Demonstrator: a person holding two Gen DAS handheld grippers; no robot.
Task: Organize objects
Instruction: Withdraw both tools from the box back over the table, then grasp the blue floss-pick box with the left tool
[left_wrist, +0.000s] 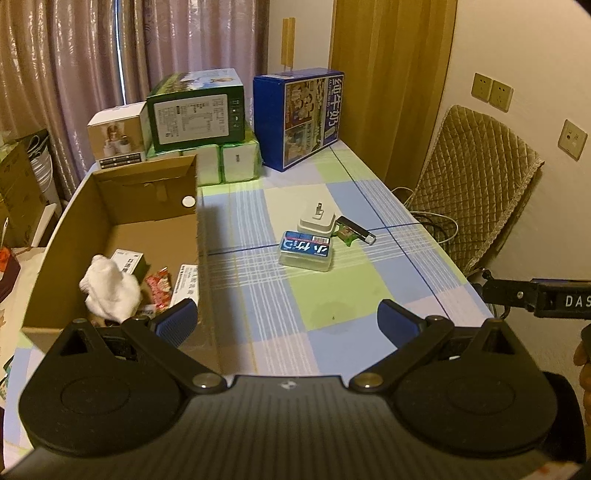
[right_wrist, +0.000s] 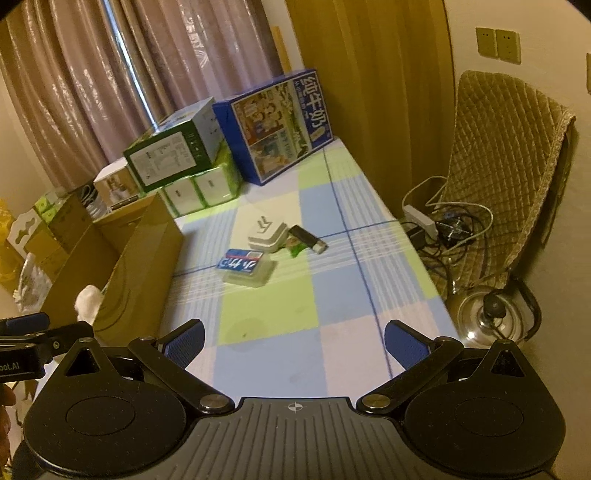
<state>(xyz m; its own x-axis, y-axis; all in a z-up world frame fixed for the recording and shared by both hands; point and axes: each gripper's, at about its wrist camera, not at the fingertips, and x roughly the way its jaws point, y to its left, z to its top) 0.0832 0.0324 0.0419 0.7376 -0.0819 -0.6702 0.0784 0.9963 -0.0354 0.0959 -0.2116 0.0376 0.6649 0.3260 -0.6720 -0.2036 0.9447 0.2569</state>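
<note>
Above the checked tablecloth (left_wrist: 332, 295), left gripper (left_wrist: 286, 321) and right gripper (right_wrist: 293, 341) both gape wide, holding nothing.

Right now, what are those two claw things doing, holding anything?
Left gripper: jaws open, holding nothing.
Right gripper: jaws open, holding nothing.

Dim, warm indoor light with a yellowish cast.
Fisheye bending curves the edges (corners go black); the right wrist view is slightly motion-blurred ahead of the jaws.
</note>
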